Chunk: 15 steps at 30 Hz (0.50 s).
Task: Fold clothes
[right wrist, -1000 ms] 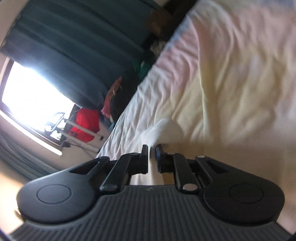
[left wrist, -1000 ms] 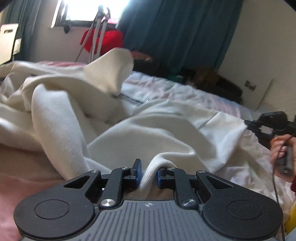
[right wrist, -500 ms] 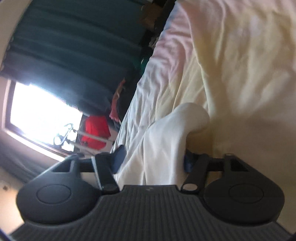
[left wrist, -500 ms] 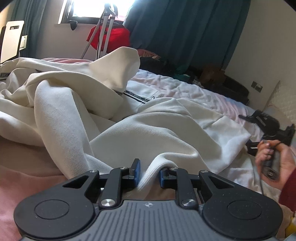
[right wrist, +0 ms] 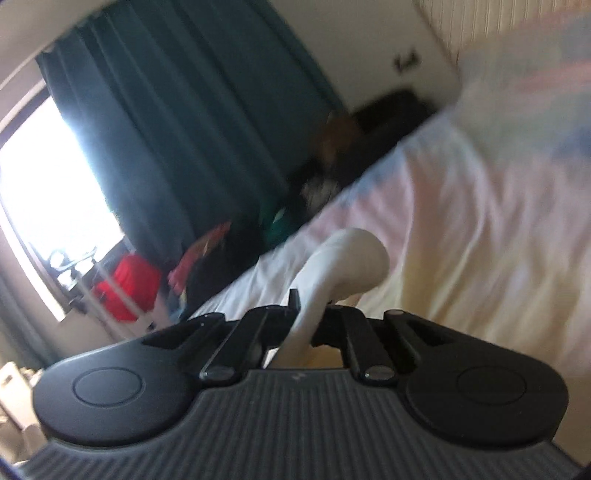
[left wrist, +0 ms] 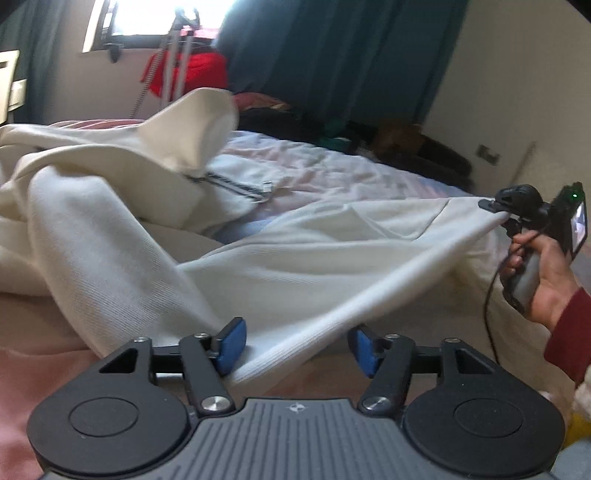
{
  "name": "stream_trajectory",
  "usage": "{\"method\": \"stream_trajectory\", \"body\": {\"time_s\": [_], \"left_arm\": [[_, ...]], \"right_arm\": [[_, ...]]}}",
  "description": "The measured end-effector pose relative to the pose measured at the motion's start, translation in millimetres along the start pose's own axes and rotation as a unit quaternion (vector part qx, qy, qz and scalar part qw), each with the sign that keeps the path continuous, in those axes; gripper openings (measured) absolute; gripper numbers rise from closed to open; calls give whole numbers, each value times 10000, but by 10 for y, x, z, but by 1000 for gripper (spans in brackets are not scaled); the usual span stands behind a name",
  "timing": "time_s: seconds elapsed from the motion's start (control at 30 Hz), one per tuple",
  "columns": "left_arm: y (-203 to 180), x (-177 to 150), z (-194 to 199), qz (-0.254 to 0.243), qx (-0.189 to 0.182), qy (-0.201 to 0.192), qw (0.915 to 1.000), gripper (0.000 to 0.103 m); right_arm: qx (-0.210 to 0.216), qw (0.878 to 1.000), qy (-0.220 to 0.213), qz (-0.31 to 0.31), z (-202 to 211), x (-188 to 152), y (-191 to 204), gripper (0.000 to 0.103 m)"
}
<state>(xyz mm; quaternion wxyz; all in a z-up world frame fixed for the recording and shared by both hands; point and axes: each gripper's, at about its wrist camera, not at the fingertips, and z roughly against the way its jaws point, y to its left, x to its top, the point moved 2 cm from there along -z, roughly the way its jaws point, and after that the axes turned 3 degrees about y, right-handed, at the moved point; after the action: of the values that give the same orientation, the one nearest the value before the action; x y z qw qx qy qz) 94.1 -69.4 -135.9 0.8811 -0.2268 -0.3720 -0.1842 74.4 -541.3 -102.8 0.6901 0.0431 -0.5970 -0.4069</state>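
A cream zip-up hoodie [left wrist: 280, 258] lies spread and rumpled on the bed, its hood standing up at the back left and its zipper [left wrist: 236, 188] showing. My left gripper [left wrist: 295, 347] is open, its blue pads [left wrist: 231, 345] wide apart, with the hoodie's hem lying loose between them. My right gripper [right wrist: 312, 314] is shut on a fold of the cream hoodie [right wrist: 347, 262]; it also shows in the left wrist view [left wrist: 496, 205], pulling the hem corner taut at the right.
The bed has a pale pink and white sheet [left wrist: 351, 177]. Dark teal curtains [left wrist: 332, 55] hang behind, with a bright window [left wrist: 162, 18] at the left. A red bag [left wrist: 192, 74] and metal crutches stand by the window. Dark clutter [left wrist: 406, 147] lines the far bedside.
My left gripper has opened and let go of the hem. My right gripper opened, then shut on the hoodie's corner and pulled it out to the right, stretching the hem.
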Motion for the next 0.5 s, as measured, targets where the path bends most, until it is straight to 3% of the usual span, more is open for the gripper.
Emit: {"method": "stream_trajectory", "body": {"time_s": [0.07,0.17,0.27,0.4,0.5], "left_arm": [[-49,-3,0,1,-186,1,9998,78],[-87,-12,4,47,-393,66,9992,82],[-52,4,12,230,-446,191,9986,82],[172,81,191,870,-423,114,9952,86],[499,120,353,1763,-242,65,9840,91]], "right_arm": [[-300,9988,-263,298,65,78,-114,5],[-781,9937,-450,665,161,94,-310,5],[-1228,9924,27,-18,76,3,-641,5],[-1544,9792,682,-1126,-118,-165,-959,5],[-1687,9795,796,-758,-177,-262,-939,5]]}}
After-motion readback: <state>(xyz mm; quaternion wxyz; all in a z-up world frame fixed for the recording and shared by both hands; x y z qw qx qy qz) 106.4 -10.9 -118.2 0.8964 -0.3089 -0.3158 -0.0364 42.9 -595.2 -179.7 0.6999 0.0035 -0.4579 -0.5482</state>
